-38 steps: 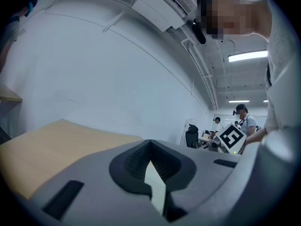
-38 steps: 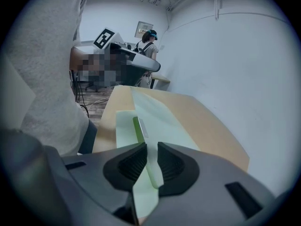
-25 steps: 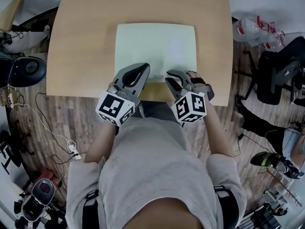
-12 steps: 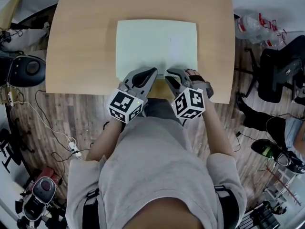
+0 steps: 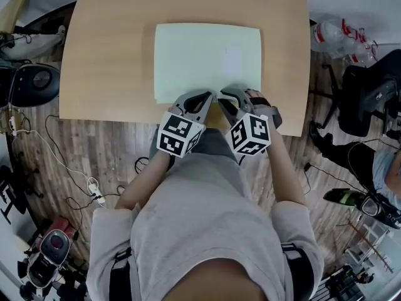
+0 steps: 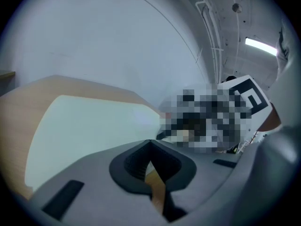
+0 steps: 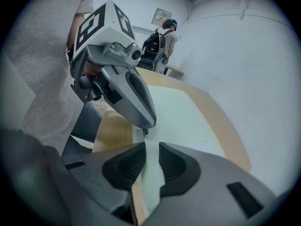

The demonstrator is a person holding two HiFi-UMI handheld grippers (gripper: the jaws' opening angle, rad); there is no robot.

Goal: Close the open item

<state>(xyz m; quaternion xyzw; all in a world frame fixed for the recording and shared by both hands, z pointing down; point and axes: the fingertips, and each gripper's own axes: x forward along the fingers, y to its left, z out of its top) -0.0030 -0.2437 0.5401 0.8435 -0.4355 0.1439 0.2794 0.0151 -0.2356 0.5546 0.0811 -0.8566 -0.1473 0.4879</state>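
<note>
A: Where is the pouch found?

B: The pouch (image 5: 207, 58), pale green and flat, is laid on the table (image 5: 106, 55), about in the middle of it. Its near edge is turned to the person. Both grippers are held at this edge, close to each other.

A: How is the left gripper seen?

B: The left gripper (image 6: 149, 142) is seen with its jaws brought together at the tips, and no gap is left there. Only the wood of the table is seen through the hollow behind the tips. In the right gripper view its tip is pointed down at the near edge of the pouch. A small dark tab (image 7: 146, 133) is seen just under the tip, on that edge. Whether the tab is pinched cannot be told.

A: And the right gripper?

B: The right gripper (image 7: 151, 147) is held just beside the left one, at its right. Its jaws are being opened. A narrow gap is seen between the pads, and the near edge of the pouch is seen through this gap, but nothing is pressed by the pads. The tab lies just ahead of these jaws, not between them.

A: Is much of the pouch covered by the grippers?

B: In the head view only a small part at the near edge is covered by the tips. The rest of the pouch is spread flat beyond both grippers, toward the far side of the table.
</note>
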